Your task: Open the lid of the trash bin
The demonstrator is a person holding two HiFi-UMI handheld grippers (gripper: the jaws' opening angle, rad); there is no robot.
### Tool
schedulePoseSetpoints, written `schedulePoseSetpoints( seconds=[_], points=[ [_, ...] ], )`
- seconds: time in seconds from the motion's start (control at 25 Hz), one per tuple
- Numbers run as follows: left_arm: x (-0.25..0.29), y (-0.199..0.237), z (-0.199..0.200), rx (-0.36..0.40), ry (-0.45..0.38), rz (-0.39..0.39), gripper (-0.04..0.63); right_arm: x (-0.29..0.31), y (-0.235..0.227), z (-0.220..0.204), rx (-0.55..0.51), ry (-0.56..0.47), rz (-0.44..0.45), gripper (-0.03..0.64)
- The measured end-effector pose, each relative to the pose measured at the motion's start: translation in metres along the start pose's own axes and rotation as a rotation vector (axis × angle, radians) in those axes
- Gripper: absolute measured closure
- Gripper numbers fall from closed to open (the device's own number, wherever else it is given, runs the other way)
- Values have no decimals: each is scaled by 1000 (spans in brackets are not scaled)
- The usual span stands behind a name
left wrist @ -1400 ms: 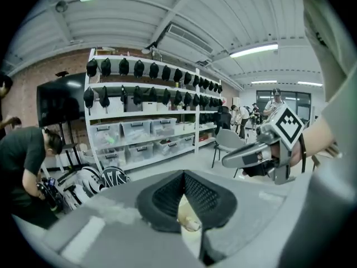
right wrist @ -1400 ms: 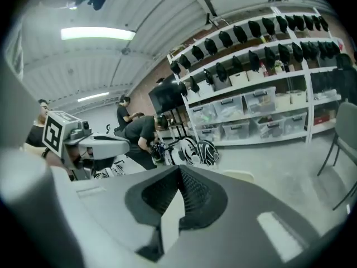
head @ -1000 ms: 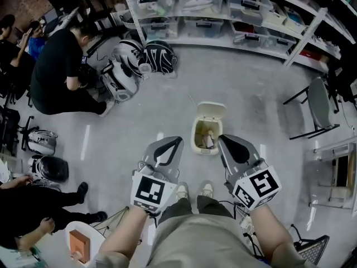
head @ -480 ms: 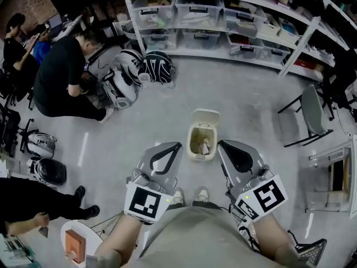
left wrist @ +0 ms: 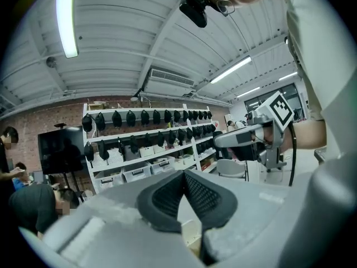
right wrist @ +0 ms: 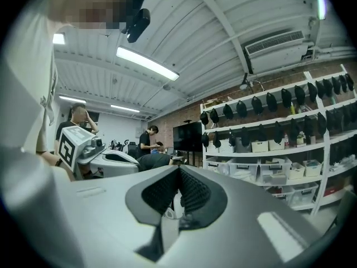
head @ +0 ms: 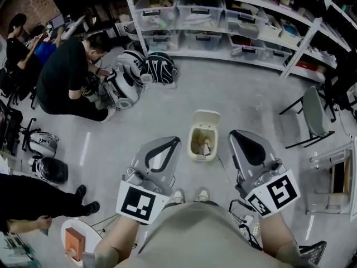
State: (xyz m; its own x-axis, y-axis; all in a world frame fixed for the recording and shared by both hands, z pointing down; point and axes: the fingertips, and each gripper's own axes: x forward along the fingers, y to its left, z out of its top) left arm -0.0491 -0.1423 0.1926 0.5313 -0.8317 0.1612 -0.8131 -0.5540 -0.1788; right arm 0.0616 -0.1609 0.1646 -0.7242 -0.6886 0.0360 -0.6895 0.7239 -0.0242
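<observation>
Since half a second ago both grippers have come up closer to the head camera and spread a little wider, the right gripper (head: 234,134) drifting right; the trash bin (head: 193,145) has not shifted.

The left gripper (head: 176,140) and the right one flank the bin without touching it, held well above it at about waist level. Each gripper view looks out level at the shelves (head: 223,15) and ceiling rather than down, so neither is aimed at the bin. Both pairs of jaws are pressed together at the tips with nothing between them. That reads as a resting pose: there seems to be nothing left to grasp.

The bin is a small cream one on the grey floor (head: 245,94), just beyond the person's shoes (head: 178,196), between the two grippers. Its lid (head: 205,117) stands tipped up on the far side, leaving the mouth open, with some pale scraps inside. The task looks done
</observation>
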Motion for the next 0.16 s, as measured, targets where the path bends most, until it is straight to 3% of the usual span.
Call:
schedulePoseSetpoints(
  seconds=[0.16],
  points=[
    [1,-1,9,24,-9,0,594,-3,-8,6,-5,-19,-7,614]
  ],
)
